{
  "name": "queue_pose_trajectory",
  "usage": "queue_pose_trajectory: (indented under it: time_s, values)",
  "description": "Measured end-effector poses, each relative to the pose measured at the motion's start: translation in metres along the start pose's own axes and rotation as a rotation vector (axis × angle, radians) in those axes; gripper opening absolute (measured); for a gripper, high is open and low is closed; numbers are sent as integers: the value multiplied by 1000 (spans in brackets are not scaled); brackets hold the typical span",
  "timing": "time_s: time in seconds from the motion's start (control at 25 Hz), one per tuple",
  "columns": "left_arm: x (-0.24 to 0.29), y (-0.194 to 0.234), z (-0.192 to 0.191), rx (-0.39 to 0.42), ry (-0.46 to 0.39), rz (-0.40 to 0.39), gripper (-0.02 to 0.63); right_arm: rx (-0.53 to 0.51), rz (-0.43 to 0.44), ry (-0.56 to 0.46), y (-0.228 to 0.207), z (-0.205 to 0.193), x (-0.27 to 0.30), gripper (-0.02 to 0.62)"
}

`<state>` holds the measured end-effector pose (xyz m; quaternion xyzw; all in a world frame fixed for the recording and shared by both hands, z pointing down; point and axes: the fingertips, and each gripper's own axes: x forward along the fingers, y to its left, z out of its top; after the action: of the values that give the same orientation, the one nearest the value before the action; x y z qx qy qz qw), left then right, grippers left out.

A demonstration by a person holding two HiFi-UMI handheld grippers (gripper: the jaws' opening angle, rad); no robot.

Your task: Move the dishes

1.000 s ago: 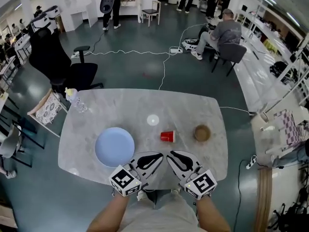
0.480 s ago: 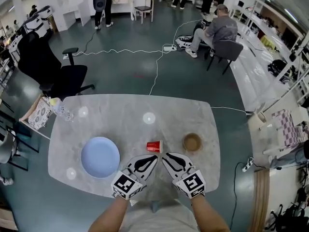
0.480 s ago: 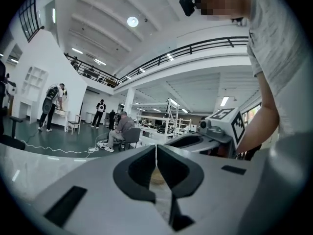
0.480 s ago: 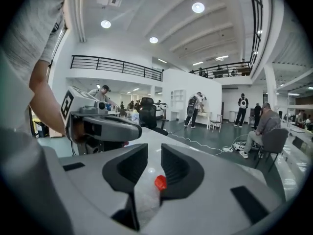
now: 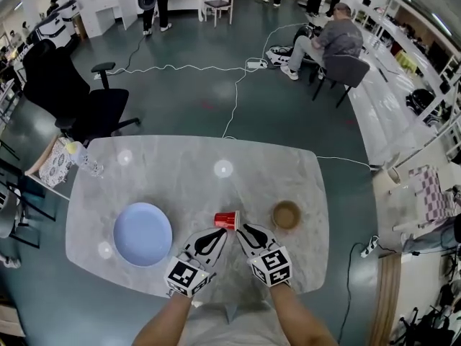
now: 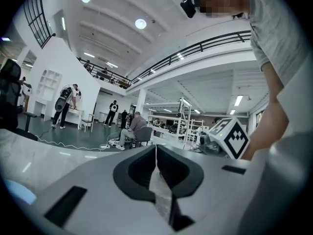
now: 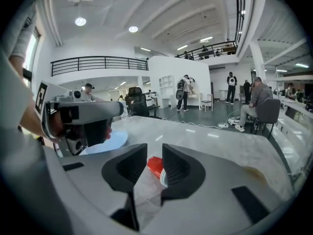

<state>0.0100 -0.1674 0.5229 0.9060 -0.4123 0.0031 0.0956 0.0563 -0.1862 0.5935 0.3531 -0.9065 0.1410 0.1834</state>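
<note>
Found red cup [image 5: 226, 220] lying on its side on the marble table [image 5: 187, 186], toward the person's edge, open end to the right. Took this cup as reference for all positions below.

Observed left gripper [image 5: 220, 231] just on the person's side of the cup and slightly left of it, tips aimed toward it. Confirmed in the left gripper view: jaws pressed together, the two pads meeting along one line, tips pointing out over the table.

Observed right gripper [image 5: 241, 228] just right of the cup on the person's side, angled in toward it. Confirmed in the right gripper view: jaws spread by a narrow gap, with the cup showing through that gap just beyond the tips and partly hidden behind the right-hand jaw. Could not confirm contact with the cup.

Recorded blue plate [image 5: 142, 233] well to the left of the cup, flat on the table. Recorded brown bowl [image 5: 286, 214] near the cup on its right, upright. Noted water bottle [image 5: 83, 161] far left of the cup and beyond it, at the table's far corner.
</note>
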Motion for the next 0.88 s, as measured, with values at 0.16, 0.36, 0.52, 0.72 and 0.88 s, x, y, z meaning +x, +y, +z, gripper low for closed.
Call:
queue_pose_trajectory:
  time_s: [0.16,0.36,0.52,0.72,0.88]
  values:
    - [4,4,-11,-31,16,0,21,68,-11,51,-11,-22,17,113]
    - [5,10,-20,-53,28,1,21,135,-19,118,-20,-48,35,120]
    - [6,12,-22,-55,41,1,21,150,-9,160,-19,-60,45,124]
    - [11,12,-21,-60,47,-1,21,178,-13,192,-23,-65,51,123]
    - [8,12,-25,-65,56,-2,21,196,-10,213,-20,-71,57,123]
